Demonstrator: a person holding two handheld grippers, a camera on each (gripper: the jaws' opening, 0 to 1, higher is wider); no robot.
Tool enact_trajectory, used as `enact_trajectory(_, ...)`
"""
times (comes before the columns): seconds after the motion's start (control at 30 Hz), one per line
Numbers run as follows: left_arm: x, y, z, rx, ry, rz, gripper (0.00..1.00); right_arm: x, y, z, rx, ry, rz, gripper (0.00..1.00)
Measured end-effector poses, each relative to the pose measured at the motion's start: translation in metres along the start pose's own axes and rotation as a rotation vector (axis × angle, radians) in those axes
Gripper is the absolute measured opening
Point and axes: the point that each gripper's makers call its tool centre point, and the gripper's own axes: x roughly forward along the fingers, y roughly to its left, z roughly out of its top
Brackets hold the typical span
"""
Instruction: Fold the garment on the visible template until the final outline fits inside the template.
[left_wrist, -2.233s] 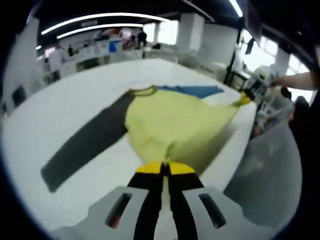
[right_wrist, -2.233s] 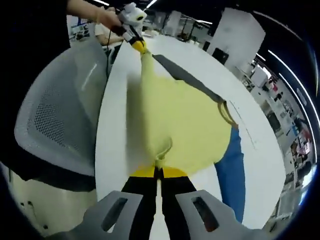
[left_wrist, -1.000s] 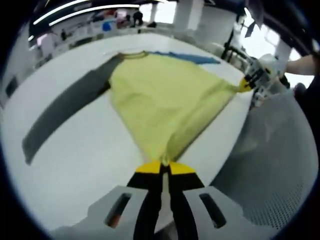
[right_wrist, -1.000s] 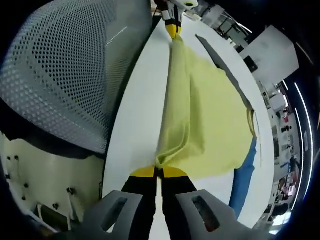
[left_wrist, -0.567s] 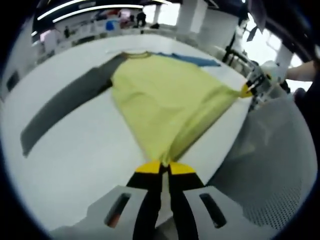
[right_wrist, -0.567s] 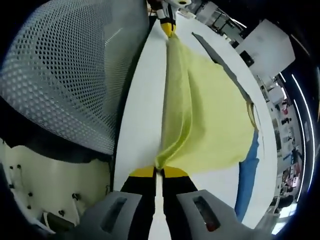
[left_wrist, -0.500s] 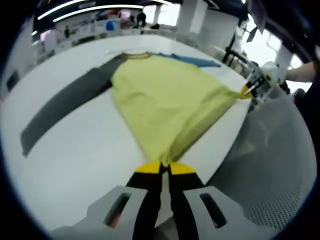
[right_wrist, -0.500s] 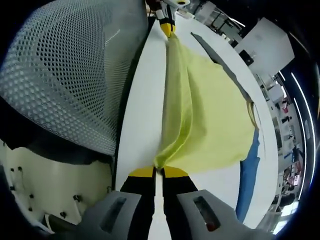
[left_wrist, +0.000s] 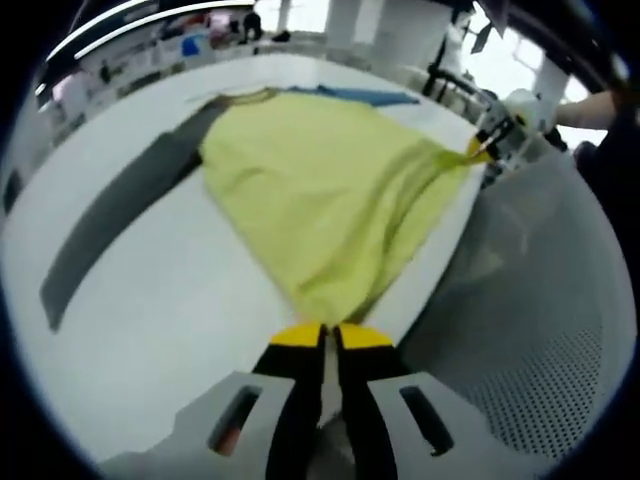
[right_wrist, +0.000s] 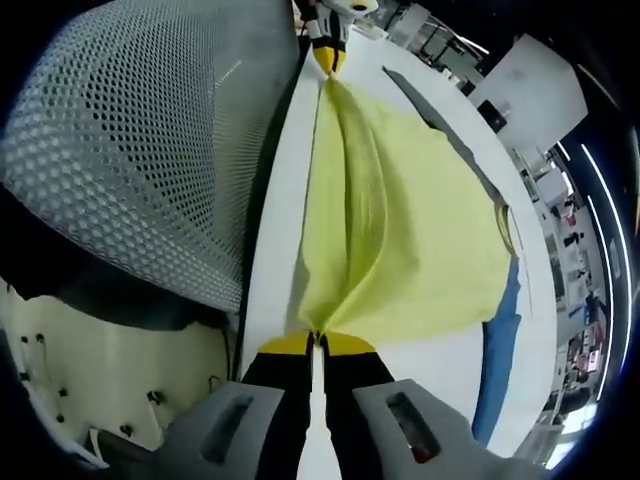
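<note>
The garment (left_wrist: 330, 190), a yellow body with one grey sleeve (left_wrist: 115, 225) and one blue sleeve (right_wrist: 497, 350), is spread on the white table (left_wrist: 150, 330) ahead of both tools. Its near hem is pinched at one corner by the left gripper (left_wrist: 322, 338), whose jaws are pressed together on the cloth, and at the other corner by the right gripper (right_wrist: 317, 345), likewise closed on fabric. The hem is stretched taut between them along the table's edge. No template outline can be made out. For a clean fold, it is judged that both corners should be carried forward together at equal height, tension being kept so that no slack bunches between the tools. A grey mesh chair back (right_wrist: 120, 150) stands close beside the table; beyond it a bright workroom with white columns and ceiling strip lights is seen
</note>
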Motion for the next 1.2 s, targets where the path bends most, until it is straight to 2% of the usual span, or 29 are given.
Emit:
enact_trajectory(0.37,-0.004,0.004,-0.007,-0.012,0.012,0.006,0.0,-0.005,0.002,-0.001,-0.067,0.0,-0.025,0.03)
enact_trajectory(0.53,-0.004,0.005,-0.008,-0.024,0.016,0.007,0.0,-0.005,0.006,0.0,-0.168,0.005,-0.04,0.03)
enact_trajectory(0.7,-0.005,0.007,-0.009,-0.043,0.015,0.008,0.0,-0.002,0.018,-0.008,-0.251,0.026,-0.011,0.02)
enact_trajectory(0.93,-0.005,0.006,-0.01,-0.046,0.02,0.0,0.0,-0.003,0.016,-0.008,-0.232,0.021,-0.015,0.02)
enact_trajectory(1.1,-0.007,0.004,-0.012,-0.056,0.023,-0.011,0.0,-0.002,0.019,-0.008,-0.277,0.026,0.001,0.02)
enact_trajectory(1.2,-0.009,0.003,-0.015,-0.064,0.028,-0.02,0.0,-0.005,0.019,-0.001,-0.318,0.031,0.005,0.02)
